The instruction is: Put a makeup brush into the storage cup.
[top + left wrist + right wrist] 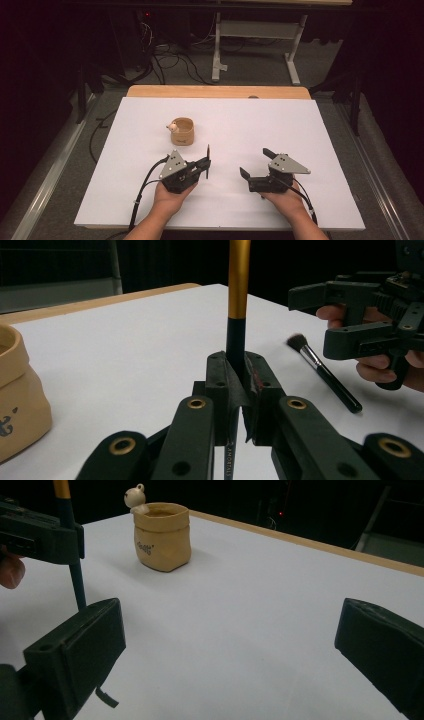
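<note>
A person's two hands hold grippers over a white table (300, 125), forearms coming in from the near edge. The left gripper (207, 167) is clamped on a brush handle (238, 300), black below and gold above, which stands upright between the pinched jaws; in the left gripper view the handle rises straight from the pads and its black lower end runs down between the jaw arms. From above, this brush shows as a thin dark stick at the gripper's tip, near the table's middle.

The right gripper (255, 162) has its jaws spread wide with nothing between them; in the right gripper view only bare table lies between the two black pads (80, 650). It sits to the right of the left gripper, well apart from it, at about the same nearness to the person.

A second brush (324, 372), with dark bristles, a silver ferrule and a black handle, lies flat on the table just beside the right gripper, as seen in the left gripper view.

A tan pot (183, 131) shaped like a small sack, with a little pale figure (135, 496) perched on its rim, stands upright farther out and left of centre, beyond the left gripper and apart from it.
</note>
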